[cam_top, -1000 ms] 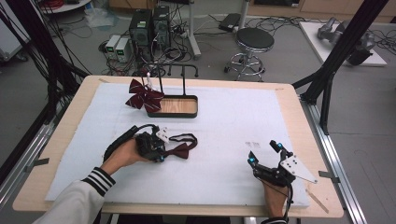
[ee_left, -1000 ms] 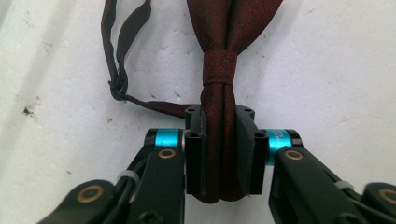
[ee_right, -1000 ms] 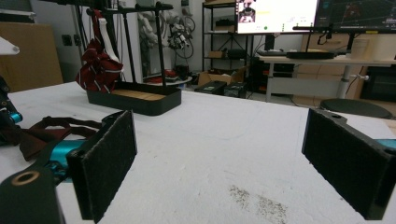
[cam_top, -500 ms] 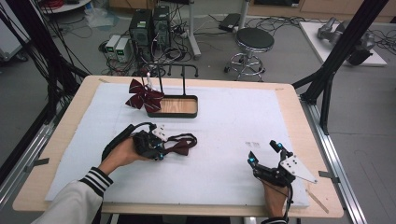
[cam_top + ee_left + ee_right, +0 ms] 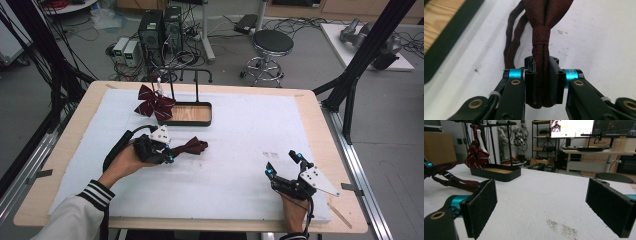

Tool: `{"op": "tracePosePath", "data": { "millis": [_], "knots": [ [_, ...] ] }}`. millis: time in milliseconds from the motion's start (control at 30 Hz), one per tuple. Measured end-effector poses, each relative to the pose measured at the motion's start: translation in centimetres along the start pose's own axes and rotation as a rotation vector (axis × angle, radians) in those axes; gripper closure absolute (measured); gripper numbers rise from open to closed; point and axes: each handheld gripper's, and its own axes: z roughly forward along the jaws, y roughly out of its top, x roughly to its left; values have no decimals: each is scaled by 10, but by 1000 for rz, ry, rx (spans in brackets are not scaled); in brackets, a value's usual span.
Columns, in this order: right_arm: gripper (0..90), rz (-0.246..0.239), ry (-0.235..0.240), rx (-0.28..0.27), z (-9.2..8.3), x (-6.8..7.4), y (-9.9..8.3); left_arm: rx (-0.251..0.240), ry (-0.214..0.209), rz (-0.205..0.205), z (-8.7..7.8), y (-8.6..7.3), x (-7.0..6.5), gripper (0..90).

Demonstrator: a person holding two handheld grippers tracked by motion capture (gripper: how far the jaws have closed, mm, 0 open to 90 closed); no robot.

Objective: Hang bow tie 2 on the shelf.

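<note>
So the surface (image 5: 240, 150) is a wooden top under a white foam-ish sheet, in a lab with PC towers (image 5: 160, 30), a round stool (image 5: 272, 44) and cable clutter on the floor behind it. Taking the black tray (image 5: 192, 114) with its wooden floor as the landmark: a striped dark red bow (image 5: 154, 101) hangs at its left end, looks clipped to the rack above it but that bit's too small to tell. The plain maroon bow tie (image 5: 192, 147) sits just in front of the tray, lifted at one end, with the left gripper (image 5: 167, 151) jaws clamped on it next to the knot, strap trailing back toward the tray. The right gripper (image 5: 282, 165) is well off to the tray's front right near the sheet's front edge, jaws wide apart around nothing. Loads of bare white sheet right of the tray
</note>
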Motion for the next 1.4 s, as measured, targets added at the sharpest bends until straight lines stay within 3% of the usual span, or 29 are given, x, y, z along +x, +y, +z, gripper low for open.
{"op": "tracePosePath", "data": {
  "millis": [733,800,1133,1400],
  "knots": [
    [96,-3,1,-1,0,0,0,-252,93,-78,-24,-2,11,777],
    [96,-1,1,-1,0,0,0,-257,94,-76,-26,-2,12,777],
    [96,-1,0,0,0,0,0,-374,175,-134,-37,3,21,777],
    [96,0,1,-2,0,0,0,-397,211,-162,-40,12,29,777]
  ]
}}
